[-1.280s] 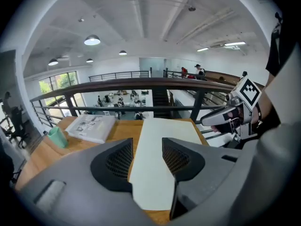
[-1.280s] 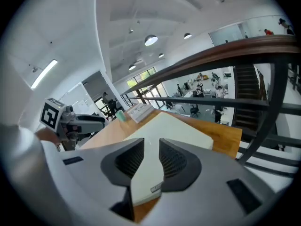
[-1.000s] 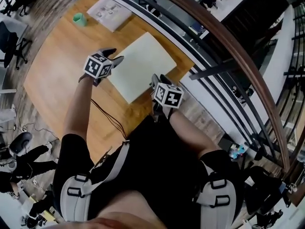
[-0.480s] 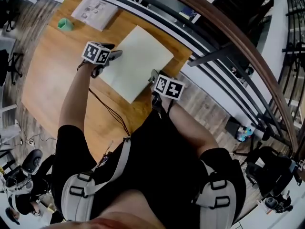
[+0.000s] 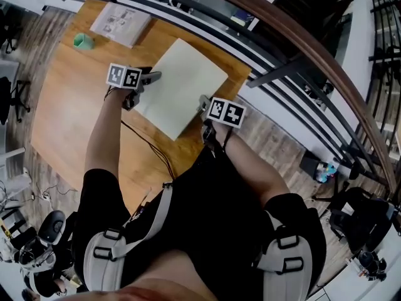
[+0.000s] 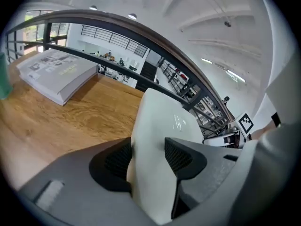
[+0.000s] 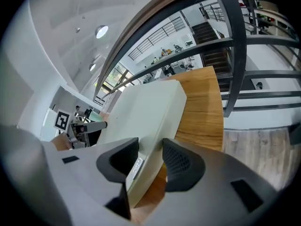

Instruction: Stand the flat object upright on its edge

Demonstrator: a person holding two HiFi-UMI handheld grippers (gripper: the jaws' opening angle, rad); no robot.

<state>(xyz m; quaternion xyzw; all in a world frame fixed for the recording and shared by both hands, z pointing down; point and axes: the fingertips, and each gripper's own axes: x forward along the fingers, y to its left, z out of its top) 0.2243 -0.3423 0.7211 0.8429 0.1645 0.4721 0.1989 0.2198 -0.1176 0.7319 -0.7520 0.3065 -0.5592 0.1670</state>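
A flat, pale off-white board [image 5: 182, 83] lies on the wooden table [image 5: 69, 111], close to the railing side. My left gripper [image 5: 150, 78] sits at the board's left edge. In the left gripper view the board [image 6: 164, 126] fills the gap between that gripper's [image 6: 148, 154] jaws, which stand wide. My right gripper [image 5: 203, 102] is at the near right edge. Its jaws [image 7: 150, 157] are opening, with the board's thick edge [image 7: 141, 112] between them, one pad over the top face, the other beside the rim. The board's underside is hidden.
A thick white book [image 5: 120, 22] and a green cup [image 5: 82, 41] stand at the table's far left. A dark metal railing with a wooden handrail [image 5: 282, 36] runs along the table's far and right sides. A thin cable [image 5: 147, 149] trails over the near table edge.
Both grippers have stayed at the board's two edges while the head view swung slightly. The board lies in the same place on the table.
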